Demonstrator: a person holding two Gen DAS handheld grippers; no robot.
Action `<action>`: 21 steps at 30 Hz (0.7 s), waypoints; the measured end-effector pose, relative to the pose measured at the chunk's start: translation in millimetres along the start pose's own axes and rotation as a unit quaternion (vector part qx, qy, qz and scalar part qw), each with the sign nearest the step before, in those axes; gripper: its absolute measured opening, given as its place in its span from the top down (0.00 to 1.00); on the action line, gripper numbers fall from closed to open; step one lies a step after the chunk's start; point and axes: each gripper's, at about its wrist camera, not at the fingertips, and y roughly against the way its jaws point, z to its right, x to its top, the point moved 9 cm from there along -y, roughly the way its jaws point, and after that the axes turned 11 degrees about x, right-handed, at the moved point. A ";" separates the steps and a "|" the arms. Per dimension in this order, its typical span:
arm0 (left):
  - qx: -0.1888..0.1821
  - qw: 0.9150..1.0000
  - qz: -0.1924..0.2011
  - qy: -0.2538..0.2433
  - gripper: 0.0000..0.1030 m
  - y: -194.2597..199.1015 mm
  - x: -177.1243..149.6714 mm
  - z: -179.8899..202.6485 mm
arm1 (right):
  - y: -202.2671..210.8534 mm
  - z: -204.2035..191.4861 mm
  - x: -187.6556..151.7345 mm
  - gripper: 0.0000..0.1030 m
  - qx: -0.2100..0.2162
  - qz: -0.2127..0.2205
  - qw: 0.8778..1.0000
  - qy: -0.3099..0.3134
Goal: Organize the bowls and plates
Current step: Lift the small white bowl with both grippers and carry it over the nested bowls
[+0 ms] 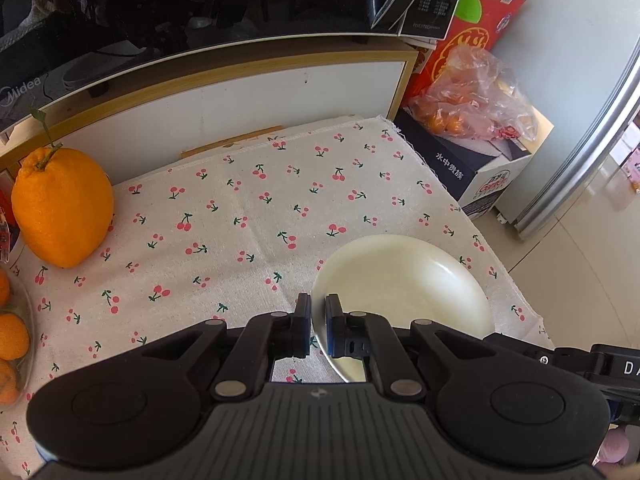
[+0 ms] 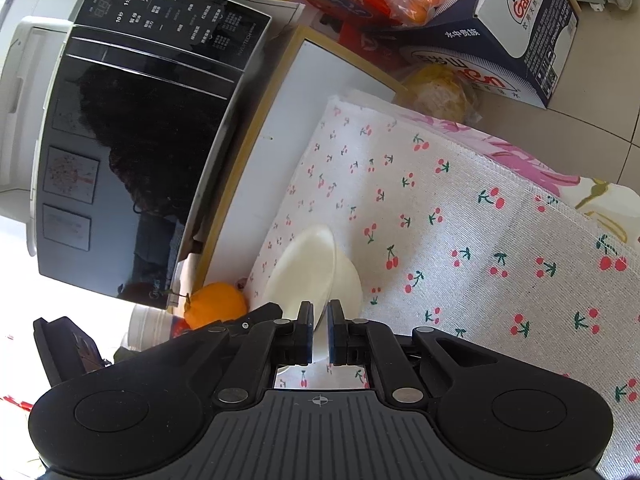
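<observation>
A white shallow bowl [image 1: 404,284] lies at the near right of the cherry-print cloth [image 1: 240,220]. My left gripper [image 1: 318,320] is shut on the bowl's left rim, one pad inside and one outside. In the right wrist view the same bowl [image 2: 312,268] appears sideways, and my right gripper [image 2: 320,328] is shut on its near rim. Part of the right gripper's black body [image 1: 576,364] shows past the bowl's right side. Whether the bowl rests on the cloth or hangs just above it I cannot tell.
A big orange citrus [image 1: 62,204] stands at the cloth's left, with small oranges [image 1: 12,336] nearer. A black microwave [image 1: 180,8] sits on a white cabinet [image 1: 240,96] behind. Off the table's right edge are a carton [image 1: 472,172], a bag of oranges [image 1: 472,96] and a fridge [image 1: 580,140].
</observation>
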 end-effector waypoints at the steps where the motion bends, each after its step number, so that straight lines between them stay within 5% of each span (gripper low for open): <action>1: 0.001 1.000 0.002 0.000 0.94 2.6 0.7 -0.2 | 0.8 -1.3 0.2 0.93 0.001 0.000 1.000 0.000; 12: 0.002 0.999 0.032 0.007 0.94 44.8 6.1 -4.8 | 18.4 -35.0 -0.3 0.93 0.030 0.001 0.999 0.019; 21: -0.001 0.997 0.039 0.067 0.94 78.2 -8.2 -13.1 | 38.2 -64.8 -10.0 0.93 0.035 -0.017 0.998 0.054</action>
